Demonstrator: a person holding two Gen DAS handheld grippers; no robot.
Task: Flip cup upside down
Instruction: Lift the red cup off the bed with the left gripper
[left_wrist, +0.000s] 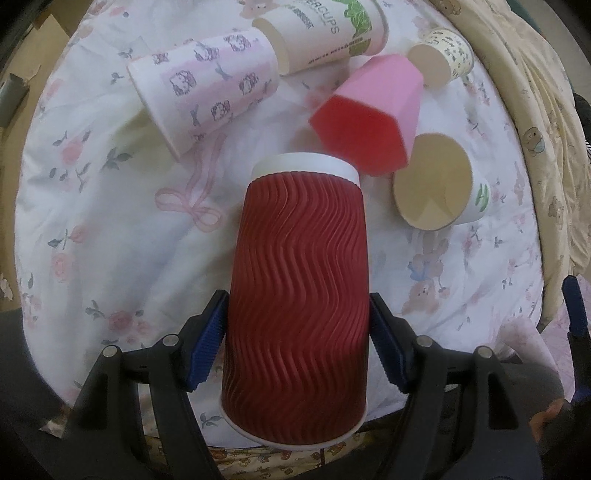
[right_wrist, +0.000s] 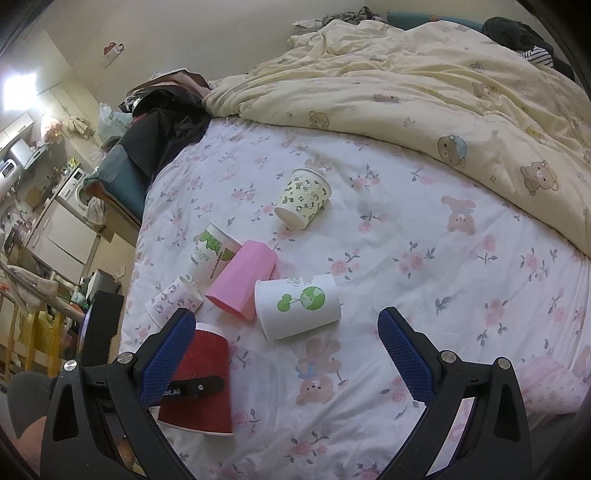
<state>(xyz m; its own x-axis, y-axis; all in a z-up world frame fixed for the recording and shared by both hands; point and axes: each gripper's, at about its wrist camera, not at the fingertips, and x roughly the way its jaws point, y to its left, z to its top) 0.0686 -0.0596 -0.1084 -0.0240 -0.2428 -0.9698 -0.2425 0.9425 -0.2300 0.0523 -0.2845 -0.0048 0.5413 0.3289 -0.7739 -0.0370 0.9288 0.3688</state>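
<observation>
**Red cup gripped, mouth down**

Left wrist view: the left gripper (left_wrist: 297, 343) clamps the red ripple cup (left_wrist: 299, 295) between both pads; its wide rim sits nearest the camera, hiding the bedsheet (left_wrist: 92, 206) below.

Right wrist view: the right gripper (right_wrist: 286, 354) gapes wide, holding nothing. Its left finger partly covers the red cup (right_wrist: 207, 391), standing rim-down on the sheet.

Floral bedsheet (right_wrist: 406, 229) under everything. Yellow bear-print quilt (right_wrist: 424, 85) at 1 o'clock. Pink plastic cup (right_wrist: 242, 282) lying centre, globe-print paper cup (right_wrist: 297, 308) touching it at 4 o'clock. Dark clothes pile (right_wrist: 166, 122), possibly a jacket, at 10 o'clock.
</observation>
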